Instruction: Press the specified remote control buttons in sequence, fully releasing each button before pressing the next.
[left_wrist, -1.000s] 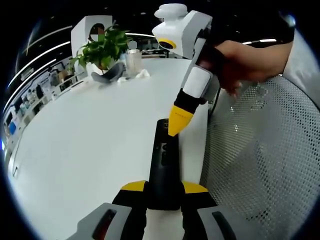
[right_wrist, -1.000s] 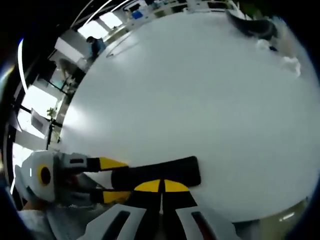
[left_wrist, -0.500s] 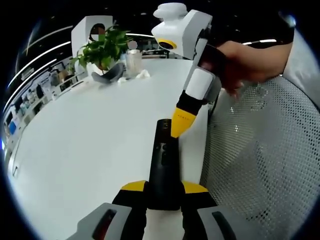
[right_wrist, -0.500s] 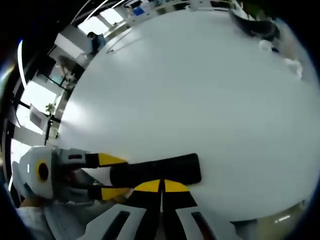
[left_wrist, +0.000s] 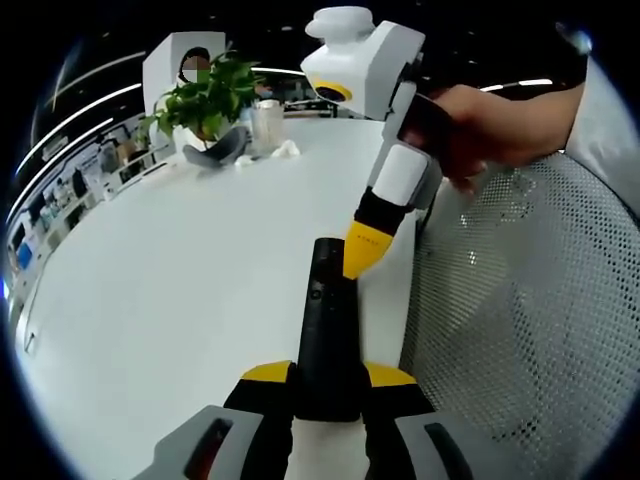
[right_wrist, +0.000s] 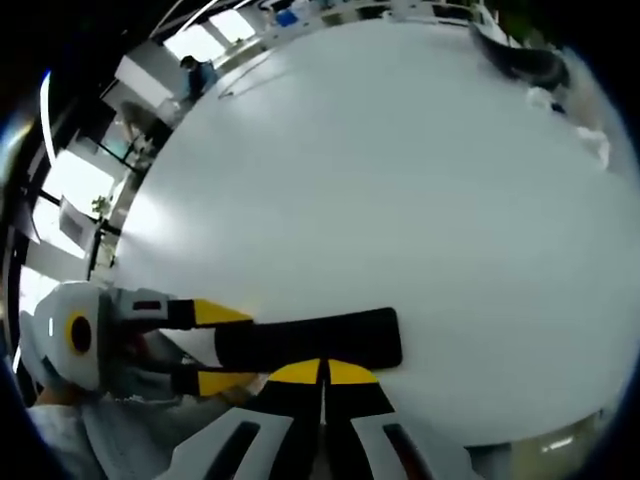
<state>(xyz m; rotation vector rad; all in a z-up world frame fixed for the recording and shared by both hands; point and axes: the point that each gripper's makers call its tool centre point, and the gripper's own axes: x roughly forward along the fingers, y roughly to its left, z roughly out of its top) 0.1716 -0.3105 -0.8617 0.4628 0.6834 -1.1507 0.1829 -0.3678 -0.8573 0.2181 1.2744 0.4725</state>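
Black and slim, the remote control (left_wrist: 325, 330) lay lengthwise on the white worktop (left_wrist: 170, 270), its near end clamped between the yellow-tipped jaws of my left claw (left_wrist: 327, 375), which had closed on its two long sides. In the left gripper view my right claw (left_wrist: 362, 255) came down from the far right, held in my hand (left_wrist: 485, 130), its jaws pressed together into one yellow point that sat at the right edge of the remote's far half; whether it pushed on a button or merely rested against the casing, I could not tell. In the right gripper view the remote (right_wrist: 310, 340) ran crosswise just beyond my right claw (right_wrist: 322, 373), whose two jaws met with no gap between them and nothing held, and my left claw (right_wrist: 215, 345) reached in from the left, one jaw on each side of the remote. At the far left of the worktop stood a potted green plant (left_wrist: 205, 95), with a grey curved object (left_wrist: 215, 150) just beside it, a clear container (left_wrist: 266, 122) and some crumpled white tissue (left_wrist: 285, 150). To the right of the worktop's edge lay a white mesh surface (left_wrist: 530, 300).
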